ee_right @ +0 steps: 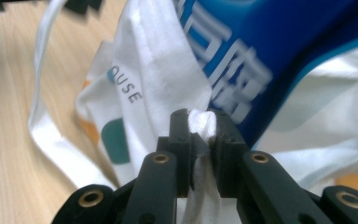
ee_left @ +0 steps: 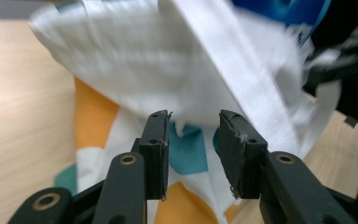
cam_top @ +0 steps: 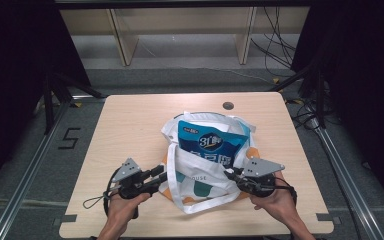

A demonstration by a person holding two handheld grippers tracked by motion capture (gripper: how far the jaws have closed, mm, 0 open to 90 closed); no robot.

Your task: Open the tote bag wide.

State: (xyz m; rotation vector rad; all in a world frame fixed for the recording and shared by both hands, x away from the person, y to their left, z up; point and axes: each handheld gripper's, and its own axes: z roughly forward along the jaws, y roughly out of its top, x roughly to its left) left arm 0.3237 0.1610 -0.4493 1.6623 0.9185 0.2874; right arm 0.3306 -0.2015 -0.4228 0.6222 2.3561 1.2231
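While left hand-held gripper (ee_left: 193,133) gapes, right hand-held gripper (ee_right: 200,130) pinches bag (ee_right: 158,79).

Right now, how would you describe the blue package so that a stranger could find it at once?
Look at the light wooden table, then at the white cloth bag lying near its front edge. The blue package stands out of the bag's open mouth. It is the one glossy blue thing with large white characters; the bag around it is white with orange and teal patches.

Left gripper (cam_top: 161,176) fingers apart (right gripper (cam_top: 228,173) fingers clamped).
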